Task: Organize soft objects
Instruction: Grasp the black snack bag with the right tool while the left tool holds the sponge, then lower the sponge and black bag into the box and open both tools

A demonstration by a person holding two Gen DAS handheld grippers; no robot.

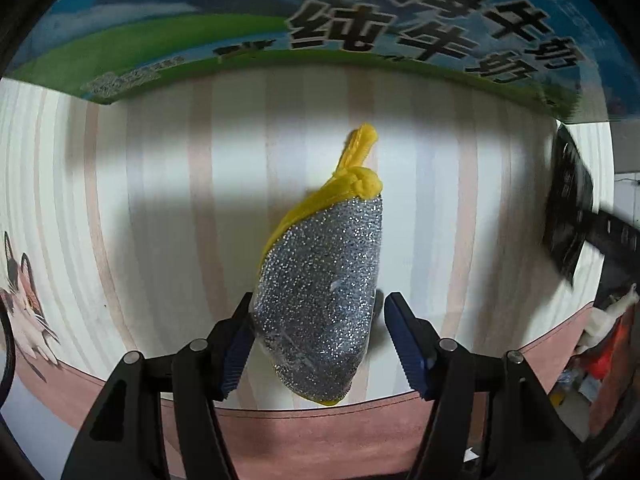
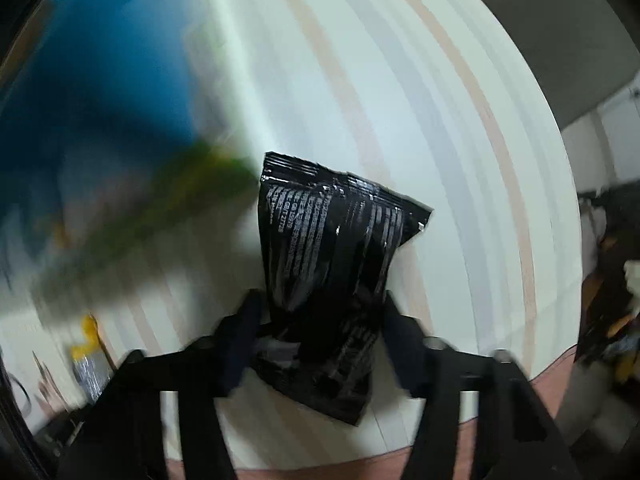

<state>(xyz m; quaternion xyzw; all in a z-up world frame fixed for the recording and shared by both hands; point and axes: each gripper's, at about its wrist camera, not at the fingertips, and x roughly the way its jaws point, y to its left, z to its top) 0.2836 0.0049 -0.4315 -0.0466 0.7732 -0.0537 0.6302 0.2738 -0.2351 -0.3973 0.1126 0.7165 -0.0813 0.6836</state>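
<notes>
In the left wrist view a silver glittery scrub sponge (image 1: 320, 292) with yellow trim and a knotted yellow loop sits between the fingers of my left gripper (image 1: 320, 344); the left pad touches it, the right pad (image 1: 404, 344) stands a little apart. In the right wrist view my right gripper (image 2: 320, 344) is shut on a crinkled black foil packet (image 2: 328, 272) with white print, held over the striped tablecloth (image 2: 440, 140). That view is motion-blurred. The sponge also shows at its lower left (image 2: 86, 364), and the packet at the right of the left wrist view (image 1: 568, 224).
A blue and green milk carton box (image 1: 280, 20) with large Chinese characters stands at the back of the table, blurred in the right wrist view (image 2: 100, 100). The cloth has a cat print (image 1: 24, 312) at the left. Clutter lies beyond the table's right edge (image 1: 600, 344).
</notes>
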